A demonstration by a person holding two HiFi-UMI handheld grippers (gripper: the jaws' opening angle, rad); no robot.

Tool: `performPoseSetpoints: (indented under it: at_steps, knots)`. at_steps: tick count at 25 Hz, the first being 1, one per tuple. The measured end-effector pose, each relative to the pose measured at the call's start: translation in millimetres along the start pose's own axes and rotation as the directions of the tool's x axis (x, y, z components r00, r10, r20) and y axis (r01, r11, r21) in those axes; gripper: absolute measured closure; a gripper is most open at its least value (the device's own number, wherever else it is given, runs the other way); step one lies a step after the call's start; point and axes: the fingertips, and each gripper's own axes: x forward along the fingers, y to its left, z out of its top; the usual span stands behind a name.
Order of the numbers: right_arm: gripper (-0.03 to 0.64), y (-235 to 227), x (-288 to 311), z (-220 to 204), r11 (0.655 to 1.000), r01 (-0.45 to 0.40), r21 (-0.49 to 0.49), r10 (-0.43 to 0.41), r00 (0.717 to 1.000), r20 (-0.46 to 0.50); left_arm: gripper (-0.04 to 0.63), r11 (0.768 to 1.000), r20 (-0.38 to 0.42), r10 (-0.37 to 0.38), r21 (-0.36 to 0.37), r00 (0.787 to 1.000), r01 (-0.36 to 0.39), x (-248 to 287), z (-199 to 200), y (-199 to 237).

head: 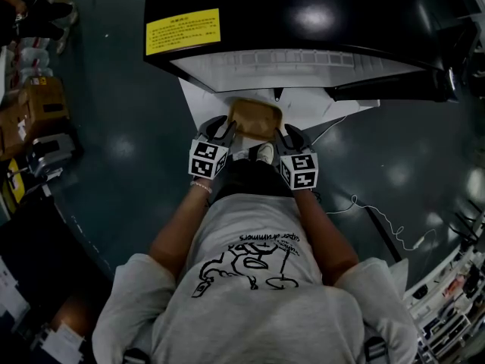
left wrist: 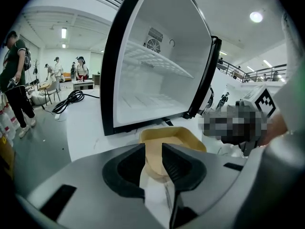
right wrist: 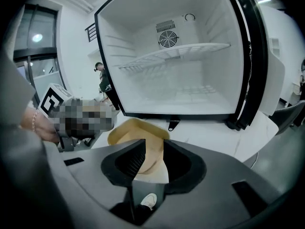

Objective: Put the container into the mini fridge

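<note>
A tan shallow container [head: 256, 118] hangs between my two grippers, just in front of the open mini fridge [head: 303, 21]. My left gripper [head: 227, 130] is shut on its left rim, my right gripper [head: 286, 135] on its right rim. In the left gripper view the container [left wrist: 174, 138] fills the gap of the jaws [left wrist: 153, 150], with the white fridge interior [left wrist: 152, 80] beyond. In the right gripper view the container [right wrist: 136, 130] sits between the jaws [right wrist: 155, 148], below the fridge's wire shelf [right wrist: 176, 54]. The container hovers low over a white board [head: 198, 97]; whether it touches I cannot tell.
The fridge door [head: 394, 89] stands open to the right. A white cable [head: 379, 214] trails over the dark floor at right. Boxes [head: 38, 105] stand at the left, racks [head: 447, 302] at lower right. People [left wrist: 14, 80] stand far off in the left gripper view.
</note>
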Motion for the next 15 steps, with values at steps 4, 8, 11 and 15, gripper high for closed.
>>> performPoseSetpoints:
  at_steps: [4,8,11,15]
  knots:
    - [0.505,-3,5,-10,0.999,-0.013,0.045,0.014,1.0,-0.016,0.486,1.0,-0.013,0.008,-0.014,1.0,-0.008,5,-6,3]
    - [0.505,-6,8,-18,0.998,-0.014,0.069,0.017,0.999,-0.032,0.486,0.999,-0.027,0.014,-0.031,1.0,-0.015,9,-13,6]
    - [0.505,-7,10,-22,0.996,-0.016,0.083,0.019,0.999,-0.039,0.486,0.999,-0.038,0.015,-0.041,0.999,-0.017,11,-17,6]
    - [0.505,-8,13,-26,0.994,-0.024,0.104,0.028,0.999,-0.046,0.486,0.999,-0.049,0.017,-0.051,0.999,-0.019,15,-20,5]
